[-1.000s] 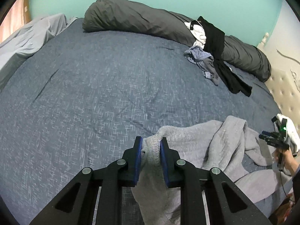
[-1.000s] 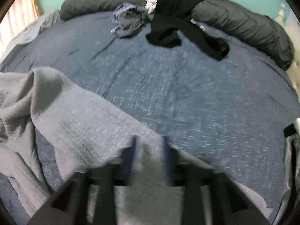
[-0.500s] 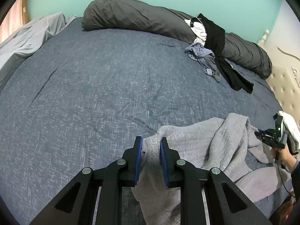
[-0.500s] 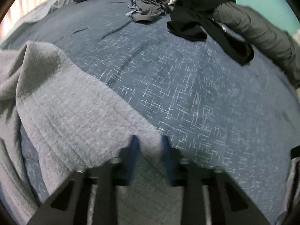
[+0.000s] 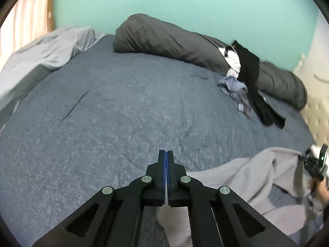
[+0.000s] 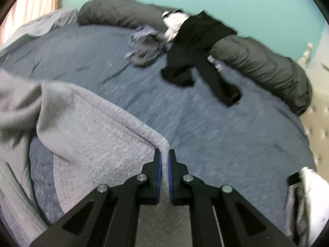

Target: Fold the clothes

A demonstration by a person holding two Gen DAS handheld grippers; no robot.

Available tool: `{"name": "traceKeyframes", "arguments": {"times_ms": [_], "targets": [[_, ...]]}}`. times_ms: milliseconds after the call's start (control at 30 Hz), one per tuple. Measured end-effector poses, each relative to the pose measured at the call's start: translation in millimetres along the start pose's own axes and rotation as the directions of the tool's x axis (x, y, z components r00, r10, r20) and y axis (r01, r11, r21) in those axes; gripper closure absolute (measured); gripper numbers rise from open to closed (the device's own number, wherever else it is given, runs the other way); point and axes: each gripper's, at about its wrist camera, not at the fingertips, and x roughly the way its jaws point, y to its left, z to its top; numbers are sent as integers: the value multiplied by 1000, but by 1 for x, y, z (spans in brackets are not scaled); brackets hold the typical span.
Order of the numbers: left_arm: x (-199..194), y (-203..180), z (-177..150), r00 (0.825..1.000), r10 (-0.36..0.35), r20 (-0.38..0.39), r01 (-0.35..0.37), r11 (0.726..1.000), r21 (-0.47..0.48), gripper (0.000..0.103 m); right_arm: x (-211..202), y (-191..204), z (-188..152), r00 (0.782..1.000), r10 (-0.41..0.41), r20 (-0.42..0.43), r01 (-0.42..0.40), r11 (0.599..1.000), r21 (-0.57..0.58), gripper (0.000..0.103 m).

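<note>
Grey, rumpled sweatshirt (image 6: 86,127): our right tongs (image 6: 163,160) pinch its edge; our left tongs (image 5: 165,158) are clenched, grasping nothing.

Your left gripper (image 5: 165,154) has let go of the grey garment (image 5: 253,175) and its jaws are now pressed together with nothing between them, while your right gripper (image 6: 163,156) has lifted its edge higher above the bed (image 5: 123,107).
</note>
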Motion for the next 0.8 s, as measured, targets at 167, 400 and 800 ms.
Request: {"name": "traceKeyframes", "arguments": {"times_ms": [167, 400, 800], "targets": [[26, 10, -10, 993, -53, -109, 48, 998, -47, 103, 3, -4, 12, 1000, -19, -19, 19, 1000, -11, 98], [90, 5, -38, 967, -89, -240, 62, 991, -119, 94, 15, 0, 1, 998, -16, -55, 15, 1000, -25, 98], [143, -12, -46, 945, -83, -315, 53, 993, -104, 36, 21, 1, -8, 997, 7, -74, -9, 1000, -30, 98]]}}
